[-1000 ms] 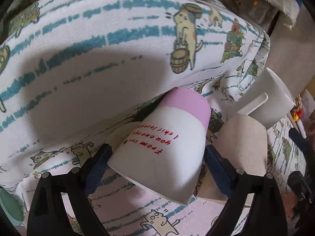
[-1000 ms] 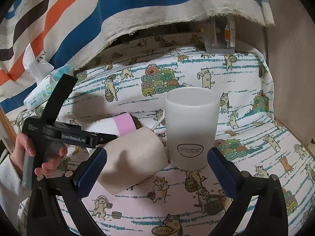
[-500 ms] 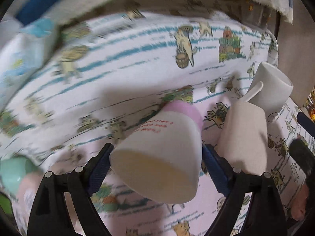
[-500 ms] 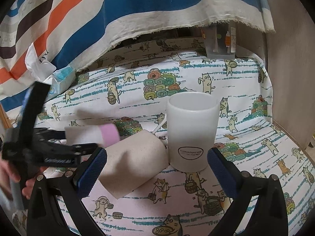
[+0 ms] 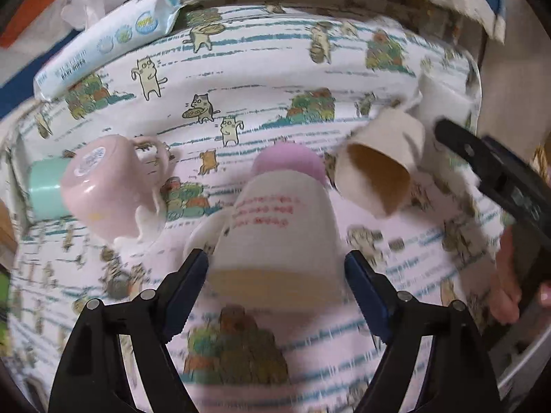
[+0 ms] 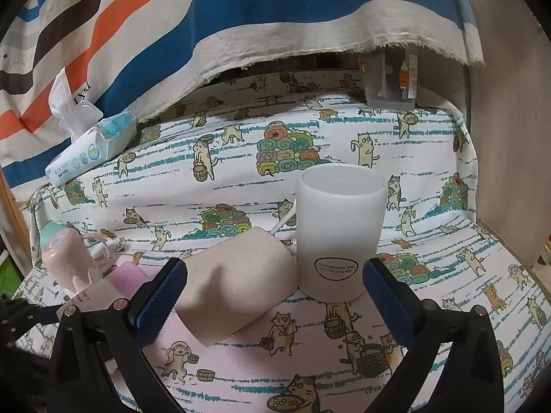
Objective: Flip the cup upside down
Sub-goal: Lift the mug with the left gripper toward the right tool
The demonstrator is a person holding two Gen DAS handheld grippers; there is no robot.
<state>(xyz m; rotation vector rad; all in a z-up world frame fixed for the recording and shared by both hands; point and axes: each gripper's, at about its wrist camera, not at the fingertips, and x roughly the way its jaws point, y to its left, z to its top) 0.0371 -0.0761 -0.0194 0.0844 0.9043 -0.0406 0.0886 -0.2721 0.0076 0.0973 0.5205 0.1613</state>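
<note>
I see the cup (image 5: 279, 220) as a white mug with a pink band at its closed base and lines of red lettering on its side, too blurred to read. It is tipped over so the pink base points away from my left camera and the open rim faces back toward it. A white handle juts from its left side. Its lower body sits between the left gripper's (image 5: 275, 275) blue pads. From my right camera only the pink end (image 6: 125, 273) shows, low at the left.
</note>
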